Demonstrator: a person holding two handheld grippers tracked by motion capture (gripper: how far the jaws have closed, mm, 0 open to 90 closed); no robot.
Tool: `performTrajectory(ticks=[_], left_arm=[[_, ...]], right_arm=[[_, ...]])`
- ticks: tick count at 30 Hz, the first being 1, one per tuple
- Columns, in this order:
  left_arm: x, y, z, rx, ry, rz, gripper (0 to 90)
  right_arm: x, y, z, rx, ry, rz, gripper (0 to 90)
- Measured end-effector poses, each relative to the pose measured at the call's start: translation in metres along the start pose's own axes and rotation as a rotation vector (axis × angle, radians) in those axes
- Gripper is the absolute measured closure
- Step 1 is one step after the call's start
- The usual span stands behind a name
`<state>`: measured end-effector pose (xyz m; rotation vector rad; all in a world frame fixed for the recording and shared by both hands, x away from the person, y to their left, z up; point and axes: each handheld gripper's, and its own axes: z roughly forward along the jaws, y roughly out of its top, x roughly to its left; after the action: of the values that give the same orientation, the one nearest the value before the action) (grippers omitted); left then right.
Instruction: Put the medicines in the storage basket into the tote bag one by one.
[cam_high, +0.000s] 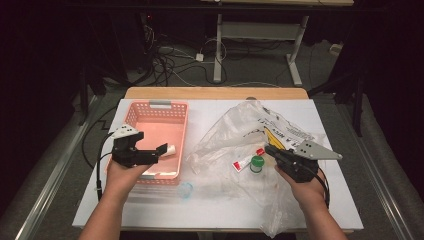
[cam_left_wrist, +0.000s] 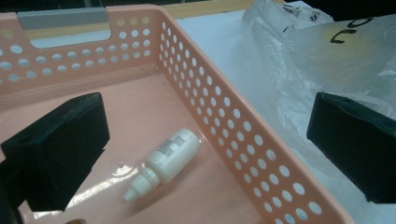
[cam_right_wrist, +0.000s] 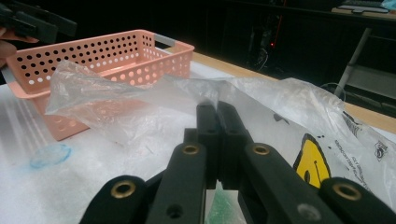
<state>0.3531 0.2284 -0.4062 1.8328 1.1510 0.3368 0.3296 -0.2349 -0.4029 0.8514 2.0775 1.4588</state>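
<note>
High view: the left gripper (cam_high: 161, 149) is held with jaws wide apart and empty over the pink basket (cam_high: 150, 107), a small white bottle (cam_high: 171, 149) lying on the basket floor at its 3 o'clock side. The right gripper (cam_high: 270, 149) is closed, pinching the clear plastic bag (cam_high: 235, 125) at 9 o'clock of that hand.

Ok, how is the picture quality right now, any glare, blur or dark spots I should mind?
High view: the table is lit, the room behind is dark, the clear bag slightly washed out. Left gripper view: the white bottle in the pink basket is sharp, its near jaws soft. Right gripper view: the right gripper is sharp, the background dim.
</note>
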Motion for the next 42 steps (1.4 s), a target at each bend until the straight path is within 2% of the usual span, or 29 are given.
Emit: performTrajectory(ticks=[5,10,13,15,17,20,25,28,37,42], left_arm=[[0.006,0.008,0.008,0.023,0.002,-0.004,0.0],[0.008,0.016,0.020,0.072,0.002,-0.003,0.0],[0.010,0.021,0.030,0.116,0.012,0.017,0.4],[0.012,0.023,0.036,0.154,0.020,0.014,1.0],[0.016,0.025,0.042,0.198,0.005,-0.003,3.6],[0.018,0.027,0.051,0.258,0.014,0.015,5.1],[0.024,0.027,0.062,0.331,0.026,0.013,8.9],[0.025,0.026,0.070,0.411,0.037,0.039,10.8],[0.029,0.018,0.092,0.583,0.005,0.062,17.6],[0.030,0.016,0.102,0.645,-0.009,0.072,23.5]], right_arm=[[0.000,-0.001,0.001,0.006,0.003,0.001,90.0],[0.000,0.000,0.000,0.002,0.001,0.002,90.0],[0.001,0.001,0.000,-0.001,0.002,0.005,90.0],[0.001,0.001,0.000,-0.001,0.003,0.004,90.0],[0.001,0.001,0.000,0.000,0.003,0.003,90.0],[0.000,0.000,0.001,0.003,0.003,-0.001,90.0],[0.000,0.000,0.000,0.001,0.004,0.007,90.0],[0.000,0.000,0.000,0.000,0.005,0.003,90.0],[0.000,0.000,0.000,0.004,0.004,-0.002,90.0],[-0.001,-0.001,0.000,0.004,0.006,0.003,90.0]])
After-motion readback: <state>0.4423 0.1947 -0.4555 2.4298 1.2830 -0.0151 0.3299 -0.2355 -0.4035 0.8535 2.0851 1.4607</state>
